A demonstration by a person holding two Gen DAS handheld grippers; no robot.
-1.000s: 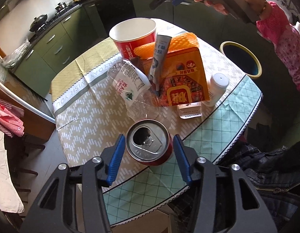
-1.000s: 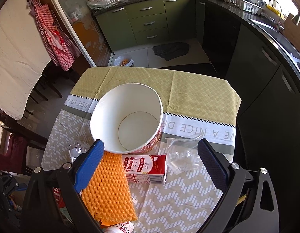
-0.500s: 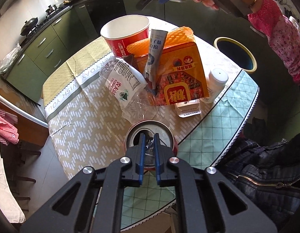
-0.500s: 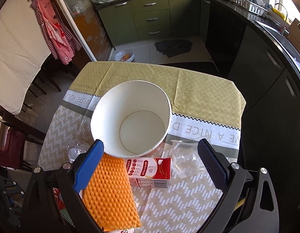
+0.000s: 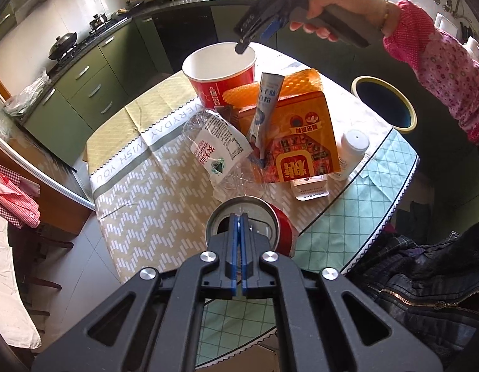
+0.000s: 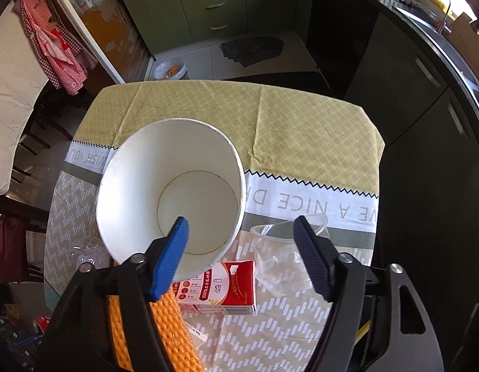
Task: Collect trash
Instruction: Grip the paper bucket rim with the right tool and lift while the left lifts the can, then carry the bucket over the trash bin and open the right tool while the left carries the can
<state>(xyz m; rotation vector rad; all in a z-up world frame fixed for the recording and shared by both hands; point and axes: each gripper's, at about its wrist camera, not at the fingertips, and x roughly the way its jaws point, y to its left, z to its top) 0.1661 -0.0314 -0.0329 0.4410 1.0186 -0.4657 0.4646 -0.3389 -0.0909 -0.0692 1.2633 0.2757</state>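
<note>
My left gripper is shut, its blue pads pressed together just above the open top of a red drink can that stands near the table's front edge. My right gripper is open over the near rim of a big red and white paper bucket, one finger inside it and one outside. It also shows in the left wrist view above the bucket. Around it lie an orange foam net, a red milk carton and a clear plastic cup.
An orange snack bag, a crushed clear bottle, a blue sachet and a white bottle crowd the middle of the table. A yellow-rimmed bin stands beyond the table's right edge. Dark jackets lie at lower right.
My left gripper was open around the can, then closed empty above its top. My right gripper has come down onto the bucket's near rim and narrowed.
</note>
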